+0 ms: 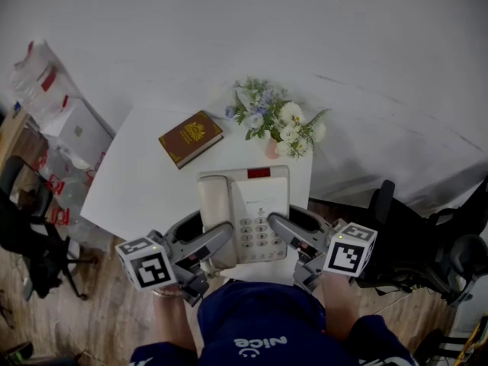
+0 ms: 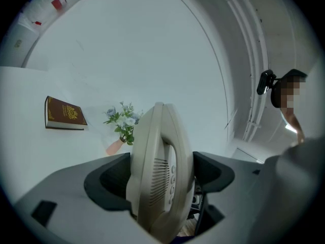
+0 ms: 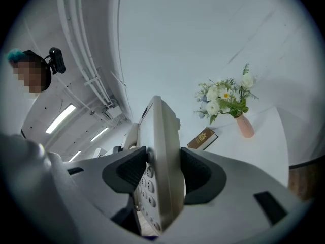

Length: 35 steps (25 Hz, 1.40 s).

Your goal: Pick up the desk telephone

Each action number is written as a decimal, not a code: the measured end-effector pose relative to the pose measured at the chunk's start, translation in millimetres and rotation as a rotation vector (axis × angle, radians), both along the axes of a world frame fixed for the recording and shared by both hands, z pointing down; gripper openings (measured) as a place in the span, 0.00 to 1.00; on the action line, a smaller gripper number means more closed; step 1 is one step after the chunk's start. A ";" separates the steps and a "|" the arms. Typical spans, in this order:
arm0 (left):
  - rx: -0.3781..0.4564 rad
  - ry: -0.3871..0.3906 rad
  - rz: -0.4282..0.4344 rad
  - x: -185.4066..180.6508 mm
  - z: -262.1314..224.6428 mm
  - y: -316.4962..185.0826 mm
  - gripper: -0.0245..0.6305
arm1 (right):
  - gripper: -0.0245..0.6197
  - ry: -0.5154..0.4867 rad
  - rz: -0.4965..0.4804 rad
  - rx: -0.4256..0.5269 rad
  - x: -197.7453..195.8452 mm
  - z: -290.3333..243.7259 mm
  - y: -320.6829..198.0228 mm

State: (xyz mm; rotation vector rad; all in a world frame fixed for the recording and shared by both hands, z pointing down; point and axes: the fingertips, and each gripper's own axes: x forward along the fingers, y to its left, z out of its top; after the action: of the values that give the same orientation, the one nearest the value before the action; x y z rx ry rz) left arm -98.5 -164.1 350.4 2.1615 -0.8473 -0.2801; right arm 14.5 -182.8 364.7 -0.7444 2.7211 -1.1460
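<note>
Spanning middle of head view: one white table. One cream desk telephone at table's near edge, handset on its left side, keypad up; maybe raised just off top, hard to tell. Two grippers: left gripper clamped on telephone's handset side, right gripper clamped on keypad side, each with jaws pressed against opposite faces of body. One dark red book flat, farther back, left. One pink vase of white and blue flowers just right of book.

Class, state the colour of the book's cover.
The book is maroon with a gold emblem; the head view shows it best.
</note>
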 end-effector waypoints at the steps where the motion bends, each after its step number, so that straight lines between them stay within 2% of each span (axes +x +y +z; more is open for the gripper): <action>1: 0.010 -0.001 0.000 0.0 -4.2 0.3 0.63 | 0.39 -0.002 0.001 0.010 0.0 -4.3 0.3; 15: 0.141 0.007 0.013 3.6 -54.4 7.0 0.63 | 0.39 0.008 0.033 0.164 5.5 -60.8 7.8; 35: 0.140 -0.001 0.002 2.3 -49.3 8.1 0.63 | 0.39 -0.003 0.045 0.162 4.9 -53.9 9.1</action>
State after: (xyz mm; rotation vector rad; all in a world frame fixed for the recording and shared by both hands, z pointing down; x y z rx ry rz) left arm -96.2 -155.9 301.1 2.2915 -0.8485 -0.3468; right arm 19.4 -173.7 310.8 -0.7755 2.7378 -0.9038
